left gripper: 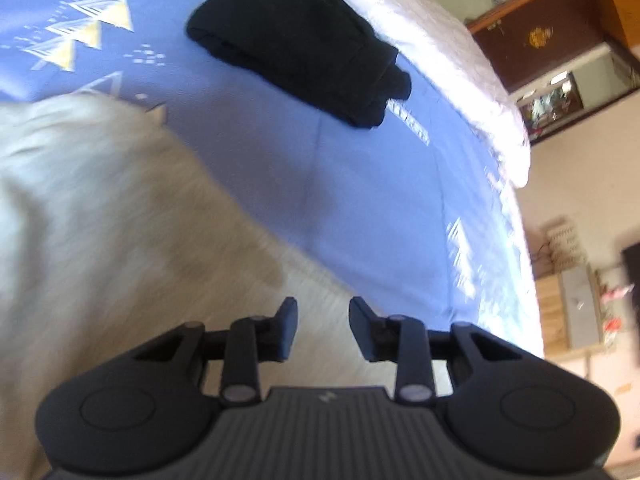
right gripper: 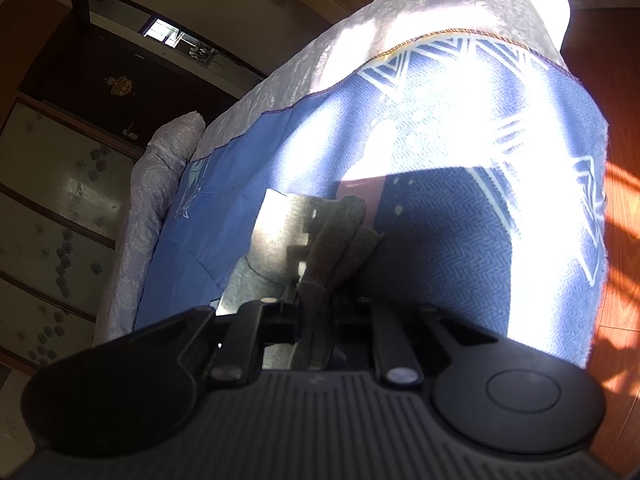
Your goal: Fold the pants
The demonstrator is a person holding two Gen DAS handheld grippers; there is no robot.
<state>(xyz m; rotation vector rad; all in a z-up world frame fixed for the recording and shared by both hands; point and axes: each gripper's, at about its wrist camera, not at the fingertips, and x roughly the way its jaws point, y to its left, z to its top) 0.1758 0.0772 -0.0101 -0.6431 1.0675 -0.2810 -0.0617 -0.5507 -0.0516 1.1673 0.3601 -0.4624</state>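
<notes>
Here your right gripper [right gripper: 316, 300] pinches a bunched fold of the grey pants [right gripper: 336, 236], cloth trailing toward 12 o'clock; your left gripper [left gripper: 323, 330] hangs spread above them, the bulk lying at 9 o'clock on the bed [left gripper: 360, 184].

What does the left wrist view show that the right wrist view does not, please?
Only the left wrist view shows the folded black garment lying on the bed, the wide blurred spread of the light beige fabric pants, and the open left gripper above that fabric, its fingers apart.

Only the right wrist view shows the right gripper shut on a bunched fold of the pants, a strong patch of sunlight, and the reddish wooden floor.

Both show the blue triangle-patterned blanket over the white bedding.
</notes>
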